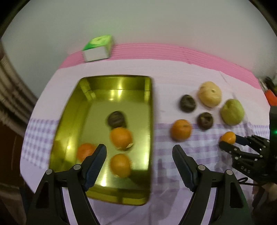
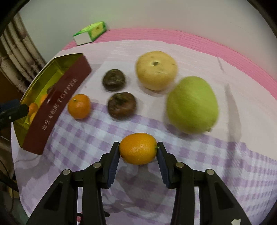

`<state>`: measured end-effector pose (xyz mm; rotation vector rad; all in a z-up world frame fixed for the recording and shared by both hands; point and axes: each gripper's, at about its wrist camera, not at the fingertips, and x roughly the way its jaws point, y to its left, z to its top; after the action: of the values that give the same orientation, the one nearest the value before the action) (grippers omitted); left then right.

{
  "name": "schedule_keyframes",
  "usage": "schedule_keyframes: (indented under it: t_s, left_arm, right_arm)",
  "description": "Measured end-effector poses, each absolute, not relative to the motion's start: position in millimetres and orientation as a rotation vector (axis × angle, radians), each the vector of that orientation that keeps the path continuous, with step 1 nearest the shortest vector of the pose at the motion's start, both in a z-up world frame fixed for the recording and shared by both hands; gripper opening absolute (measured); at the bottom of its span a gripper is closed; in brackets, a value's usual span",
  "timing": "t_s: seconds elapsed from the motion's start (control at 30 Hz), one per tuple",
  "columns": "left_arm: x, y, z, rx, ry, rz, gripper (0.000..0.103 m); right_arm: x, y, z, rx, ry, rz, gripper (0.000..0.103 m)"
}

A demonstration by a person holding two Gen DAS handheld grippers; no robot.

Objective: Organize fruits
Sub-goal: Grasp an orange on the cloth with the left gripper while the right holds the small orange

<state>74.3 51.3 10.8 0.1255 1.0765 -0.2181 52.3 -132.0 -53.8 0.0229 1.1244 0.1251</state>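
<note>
On the pink table (image 2: 225,45), a lilac checked cloth (image 2: 83,147); pale wall (image 2: 155,13) behind.

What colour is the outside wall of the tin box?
Dark red with pale lettering on the tin box; the right wrist view shows it best.

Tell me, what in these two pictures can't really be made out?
- Tin, right wrist view: its red wall hides most of the fruit inside.
- Orange fruit in the tin, left wrist view: partly behind the left gripper's finger.
- Green box: printing too blurred to read in either view.
- Dark fruits: motion blur; kind unclear.
- Red thing, left wrist view: cut off by the picture's edge.
</note>
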Motion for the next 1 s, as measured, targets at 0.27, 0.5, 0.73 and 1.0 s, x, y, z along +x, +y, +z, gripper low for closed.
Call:
schedule_keyframes:
  t_s: [0.27, 0.5, 0.73, 1.0]
  left_arm:
    - [86, 4, 5, 0.151, 1.108, -0.309, 0.078]
    - [97, -12, 1, 0.135, 1.146, -0.335, 0.077]
    - [107, -30, -9, 0.171, 1.185, -0.337, 0.067]
    - [118, -37, -24, 0.17, 1.24, -0.323, 0.052]
  right_arm:
    - [33, -166, -56, 0.054, 1.133, 0.06, 0.04]
    - [34, -170, -56, 0.068, 1.126, 0.062, 0.04]
    - [36, -175, -57, 0.101, 1.129, 0.07, 0.04]
    - [35, -175, -57, 0.106, 1.131, 0.071, 0.04]
